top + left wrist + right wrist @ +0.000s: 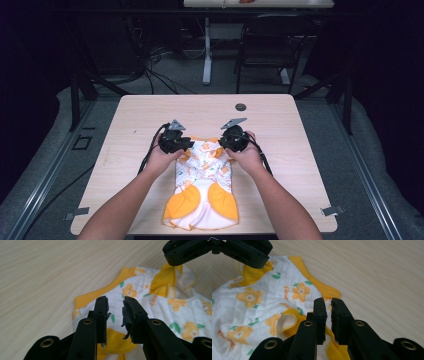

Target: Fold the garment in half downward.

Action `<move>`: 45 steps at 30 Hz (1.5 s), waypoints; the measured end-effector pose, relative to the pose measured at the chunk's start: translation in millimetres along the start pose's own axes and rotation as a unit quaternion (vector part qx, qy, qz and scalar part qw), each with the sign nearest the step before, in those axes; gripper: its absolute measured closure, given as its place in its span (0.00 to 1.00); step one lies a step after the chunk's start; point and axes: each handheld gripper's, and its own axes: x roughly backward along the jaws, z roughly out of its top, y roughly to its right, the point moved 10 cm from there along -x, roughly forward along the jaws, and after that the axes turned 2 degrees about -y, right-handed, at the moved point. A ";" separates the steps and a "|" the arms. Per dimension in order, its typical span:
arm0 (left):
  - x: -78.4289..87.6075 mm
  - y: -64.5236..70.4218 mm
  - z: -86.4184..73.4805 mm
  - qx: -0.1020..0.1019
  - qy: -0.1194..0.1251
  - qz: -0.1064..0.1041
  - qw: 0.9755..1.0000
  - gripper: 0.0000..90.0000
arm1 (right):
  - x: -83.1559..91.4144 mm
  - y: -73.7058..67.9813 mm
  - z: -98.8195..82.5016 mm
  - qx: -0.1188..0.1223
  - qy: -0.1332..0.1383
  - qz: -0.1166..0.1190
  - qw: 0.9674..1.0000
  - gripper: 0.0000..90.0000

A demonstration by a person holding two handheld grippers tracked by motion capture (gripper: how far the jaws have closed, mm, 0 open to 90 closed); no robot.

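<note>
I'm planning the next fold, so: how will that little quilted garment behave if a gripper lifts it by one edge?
The garment would probably droop: it already lies creased and folded over itself on the table. It looks light, being thin quilted cloth. The ribbed yellow trim seems thicker, so likely a firmer edge to pinch.

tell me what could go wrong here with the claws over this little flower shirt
Both claws, the left claw and the right claw, stand with narrow gaps and no cloth visibly between the pads, so a lift may leave the shirt on the table. They are close together and could bump.
</note>
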 end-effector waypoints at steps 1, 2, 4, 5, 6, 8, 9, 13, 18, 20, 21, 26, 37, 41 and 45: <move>-2.3 -1.3 -0.8 0.003 0.000 0.000 1.000 0.81 | -4.0 0.7 -0.7 0.001 -0.008 0.001 1.000 0.90; -5.3 -2.7 -2.6 0.007 -0.003 -0.001 1.000 0.81 | -7.0 1.0 -1.0 0.005 -0.010 -0.001 1.000 0.90; -10.8 -5.1 -8.8 0.010 -0.013 0.002 1.000 0.81 | -14.0 -1.5 -4.5 0.004 -0.020 0.006 1.000 0.91; -12.6 -5.1 -11.1 0.012 -0.015 0.001 1.000 0.81 | -18.3 -2.5 -8.3 0.011 -0.029 0.006 1.000 0.91; -14.7 -4.6 -14.6 0.012 -0.020 -0.001 1.000 0.81 | -20.3 -3.5 -11.2 0.014 -0.037 0.007 0.999 0.91; -18.0 -4.0 -21.4 0.005 -0.033 0.002 0.999 0.81 | -24.7 -6.4 -17.5 0.021 -0.049 0.012 0.999 0.92; -19.4 -3.1 -24.0 0.008 -0.031 0.000 0.999 0.81 | -26.0 -7.7 -20.0 0.024 -0.051 0.013 0.998 0.92; -18.3 -0.3 -31.3 0.011 -0.031 -0.008 0.999 0.82 | -26.9 -11.9 -29.8 0.039 -0.074 0.019 0.996 0.92; -13.7 5.5 -35.9 -0.002 -0.043 -0.012 0.999 0.82 | -24.3 -18.4 -36.0 0.046 -0.081 0.026 0.995 0.92; -11.4 9.8 -38.2 -0.007 -0.044 -0.015 0.999 0.82 | -22.1 -22.1 -39.2 0.043 -0.077 0.034 0.996 0.92; -8.5 11.8 -38.4 -0.014 -0.045 -0.017 0.999 0.81 | -17.8 -24.3 -40.8 0.050 -0.082 0.035 0.995 0.92; -5.2 6.0 -29.8 -0.013 -0.035 -0.006 0.999 0.78 | -11.6 -20.8 -30.3 0.040 -0.061 0.031 0.997 0.91; -12.0 -19.7 -24.6 0.005 -0.038 0.016 0.999 0.65 | -25.6 -0.7 -23.1 0.008 -0.053 0.017 0.998 0.74; -14.4 -20.3 -28.8 0.012 -0.038 0.010 0.999 0.63 | -28.3 2.1 -27.4 0.011 -0.058 0.012 0.998 0.70; -15.7 -20.2 -31.7 0.008 -0.045 0.009 0.999 0.62 | -30.7 3.5 -31.6 0.008 -0.063 0.018 0.998 0.67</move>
